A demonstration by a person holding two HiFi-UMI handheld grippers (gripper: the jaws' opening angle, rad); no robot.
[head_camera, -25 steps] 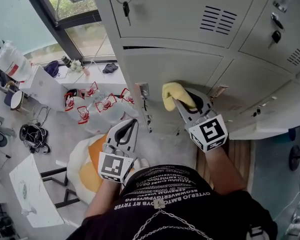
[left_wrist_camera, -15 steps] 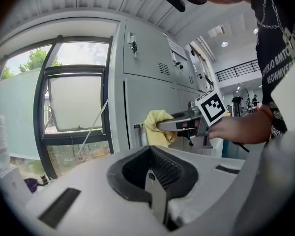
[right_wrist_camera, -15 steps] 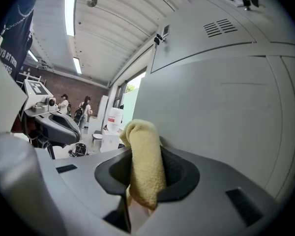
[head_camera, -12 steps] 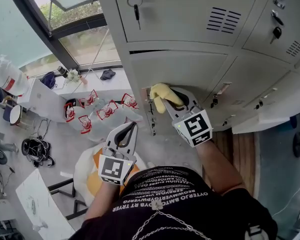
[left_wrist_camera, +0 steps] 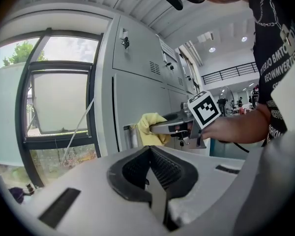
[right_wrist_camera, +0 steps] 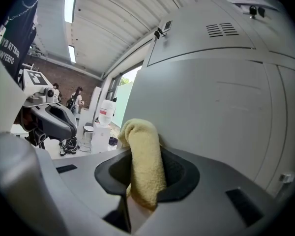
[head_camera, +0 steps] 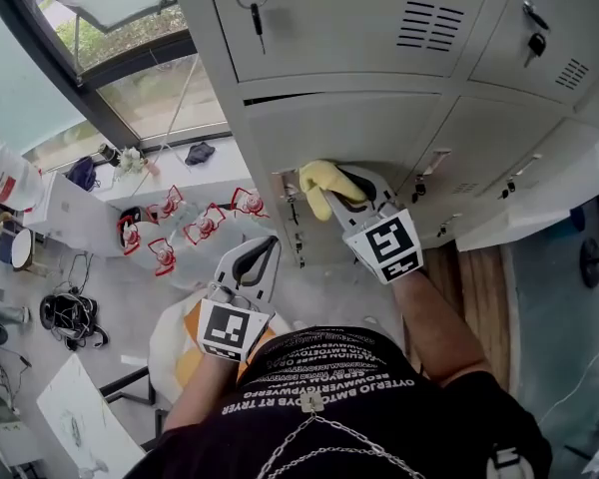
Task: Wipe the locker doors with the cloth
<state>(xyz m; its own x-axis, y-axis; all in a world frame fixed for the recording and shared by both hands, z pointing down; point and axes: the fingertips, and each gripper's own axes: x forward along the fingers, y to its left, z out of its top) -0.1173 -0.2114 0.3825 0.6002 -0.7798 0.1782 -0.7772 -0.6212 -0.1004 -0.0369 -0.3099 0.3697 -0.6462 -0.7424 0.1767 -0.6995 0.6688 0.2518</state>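
A bank of grey metal lockers [head_camera: 379, 108] fills the upper part of the head view. My right gripper [head_camera: 337, 194] is shut on a folded yellow cloth [head_camera: 324, 183] and presses it against the left part of a lower locker door [head_camera: 369, 133]. In the right gripper view the cloth [right_wrist_camera: 145, 166] sticks up between the jaws in front of that grey door [right_wrist_camera: 211, 107]. My left gripper [head_camera: 258, 255] hangs lower and to the left, away from the lockers, shut with nothing in it. The left gripper view shows its jaws closed [left_wrist_camera: 147, 168] and the cloth [left_wrist_camera: 150, 128] at the locker beyond.
A locker door edge with a latch [head_camera: 288, 208] stands just left of the cloth. Keys [head_camera: 252, 8] hang from an upper door. On the floor at left are red-and-white bags [head_camera: 190, 223], a cable bundle [head_camera: 68, 312] and white boxes. A window [head_camera: 120, 58] is at upper left.
My right gripper has carried the cloth leftwards along the lower locker door, towards the door's left edge. The left gripper has stayed low and shut.
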